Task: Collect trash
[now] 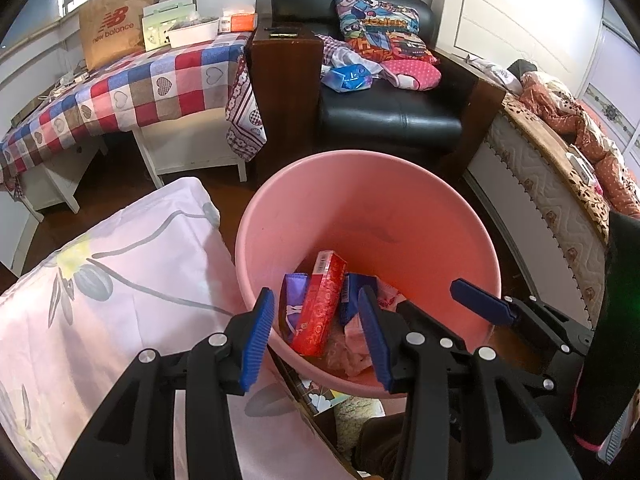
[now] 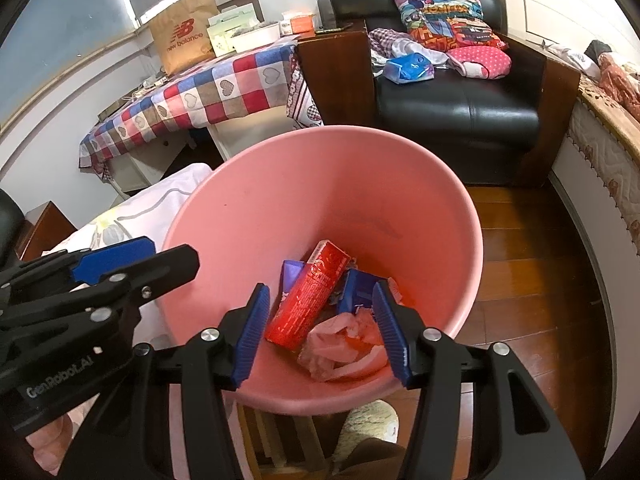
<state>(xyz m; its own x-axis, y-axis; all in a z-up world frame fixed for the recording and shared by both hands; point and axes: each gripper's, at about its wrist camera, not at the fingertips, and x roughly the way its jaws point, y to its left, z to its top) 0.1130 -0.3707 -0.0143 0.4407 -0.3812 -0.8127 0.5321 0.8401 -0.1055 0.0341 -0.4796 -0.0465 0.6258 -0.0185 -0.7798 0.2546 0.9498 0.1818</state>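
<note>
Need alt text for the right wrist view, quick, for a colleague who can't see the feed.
The right tongs hang open and empty over a pink bin holding a red box, blue and purple packets and crumpled pink plastic. The left tongs enter at left; a black armchair stands behind.

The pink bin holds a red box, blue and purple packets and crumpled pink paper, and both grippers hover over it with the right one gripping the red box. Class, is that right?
Not quite. The right gripper grips nothing: the right wrist view shows its jaws open above the pink bin, with the red box lying loose inside. The rest stands.
</note>
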